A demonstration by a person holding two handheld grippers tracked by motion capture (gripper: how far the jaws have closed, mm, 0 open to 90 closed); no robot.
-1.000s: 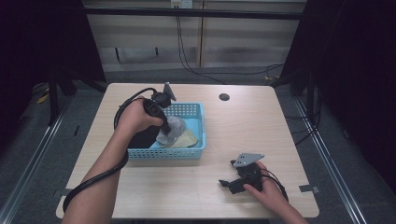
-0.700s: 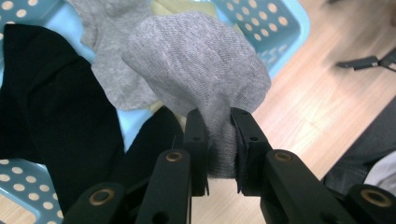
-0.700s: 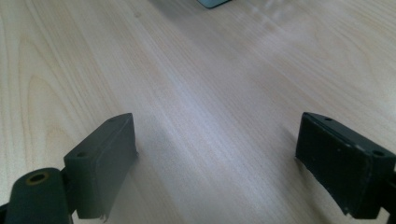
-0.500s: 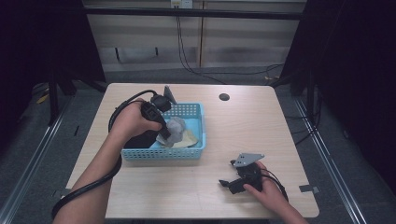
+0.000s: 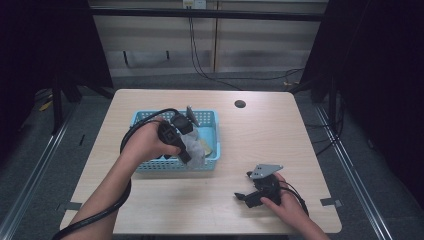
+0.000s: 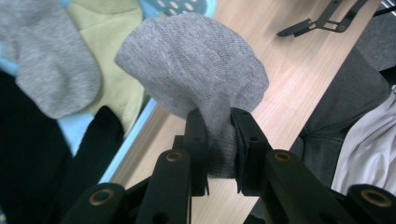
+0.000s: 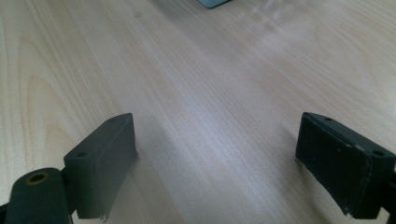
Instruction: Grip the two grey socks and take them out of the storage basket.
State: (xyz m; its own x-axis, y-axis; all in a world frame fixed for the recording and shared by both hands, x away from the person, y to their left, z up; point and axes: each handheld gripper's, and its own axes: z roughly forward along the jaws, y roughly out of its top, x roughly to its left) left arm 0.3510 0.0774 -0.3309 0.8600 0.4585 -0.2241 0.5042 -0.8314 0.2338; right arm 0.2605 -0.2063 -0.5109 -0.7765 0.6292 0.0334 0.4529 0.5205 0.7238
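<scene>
A grey sock point(image 6: 196, 70) is pinched between the jaws of the left gripper point(image 6: 218, 140) and is held above the front right corner of the blue basket point(image 5: 212, 120), over its front rim and the bare table point(image 5: 260, 135) beyond. Compared with a second ago, the sock has been drawn up and forward out of the basket, so the lift can be judged done and a set-down on the table judged next. Left in the basket are another grey sock point(image 6: 51, 79), a yellow-green piece point(image 6: 116, 88) and dark cloth point(image 6: 28, 154). Near the front right corner of the table, the right gripper point(image 5: 250, 196) is rested with its jaws spread wide and empty.
</scene>
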